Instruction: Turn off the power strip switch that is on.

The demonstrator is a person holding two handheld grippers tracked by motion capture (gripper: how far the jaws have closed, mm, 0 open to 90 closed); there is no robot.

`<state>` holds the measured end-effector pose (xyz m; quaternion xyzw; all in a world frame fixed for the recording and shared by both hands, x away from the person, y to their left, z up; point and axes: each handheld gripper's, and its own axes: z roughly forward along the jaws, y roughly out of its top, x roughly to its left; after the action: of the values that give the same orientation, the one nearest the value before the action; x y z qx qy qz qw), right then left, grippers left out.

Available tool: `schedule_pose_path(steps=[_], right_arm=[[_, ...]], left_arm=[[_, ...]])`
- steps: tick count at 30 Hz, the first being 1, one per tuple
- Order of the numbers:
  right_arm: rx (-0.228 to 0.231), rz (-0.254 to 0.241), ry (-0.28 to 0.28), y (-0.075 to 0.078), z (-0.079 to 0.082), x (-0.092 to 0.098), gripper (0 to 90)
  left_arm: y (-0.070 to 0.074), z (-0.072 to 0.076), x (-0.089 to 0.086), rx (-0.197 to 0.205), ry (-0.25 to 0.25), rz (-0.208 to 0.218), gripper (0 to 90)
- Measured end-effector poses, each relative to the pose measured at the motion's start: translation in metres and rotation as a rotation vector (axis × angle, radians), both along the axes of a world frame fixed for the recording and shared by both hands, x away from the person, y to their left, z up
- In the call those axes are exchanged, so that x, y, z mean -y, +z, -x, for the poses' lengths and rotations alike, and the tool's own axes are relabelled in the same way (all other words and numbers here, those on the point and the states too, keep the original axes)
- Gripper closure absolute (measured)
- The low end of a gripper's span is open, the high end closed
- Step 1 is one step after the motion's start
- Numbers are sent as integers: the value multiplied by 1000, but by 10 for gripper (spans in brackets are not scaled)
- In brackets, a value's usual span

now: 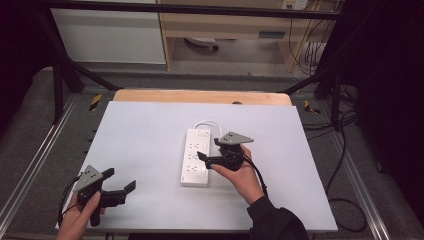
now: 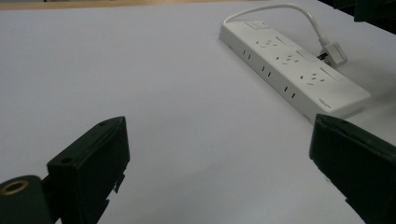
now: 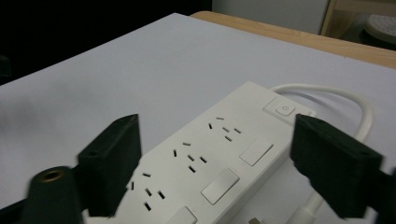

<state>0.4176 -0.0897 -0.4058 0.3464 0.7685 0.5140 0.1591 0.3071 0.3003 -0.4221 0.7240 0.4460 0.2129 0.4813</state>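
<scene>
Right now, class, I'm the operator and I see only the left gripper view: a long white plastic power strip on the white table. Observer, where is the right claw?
Observer: The right claw is over the right-hand long edge of the long white plastic power strip, about midway along it.
Operator: Does it grip anything?
Observer: No. Its jaws stand wide open on either side of the strip's width, and nothing is pressed between them.
Operator: And where on the table is my own claw?
Observer: The left claw is at the near left corner of the white table, well apart from the strip.
</scene>
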Motion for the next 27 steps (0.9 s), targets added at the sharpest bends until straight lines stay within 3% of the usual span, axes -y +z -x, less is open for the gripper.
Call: schedule_pose_path(steps=[2,4,10,16,27], right_arm=[[-19,-8,14,2,0,0,33],[-20,-15,21,4,1,0,29],[-4,32,-10,10,1,1,28],[34,53,-17,25,0,10,30],[111,17,-68,57,6,46,57]], left_arm=[[0,0,0,2,2,1,49],[1,0,0,4,1,2,49],[2,1,0,8,-2,-2,49],[2,2,0,14,-3,2,49],[4,4,-1,20,-16,1,49]])
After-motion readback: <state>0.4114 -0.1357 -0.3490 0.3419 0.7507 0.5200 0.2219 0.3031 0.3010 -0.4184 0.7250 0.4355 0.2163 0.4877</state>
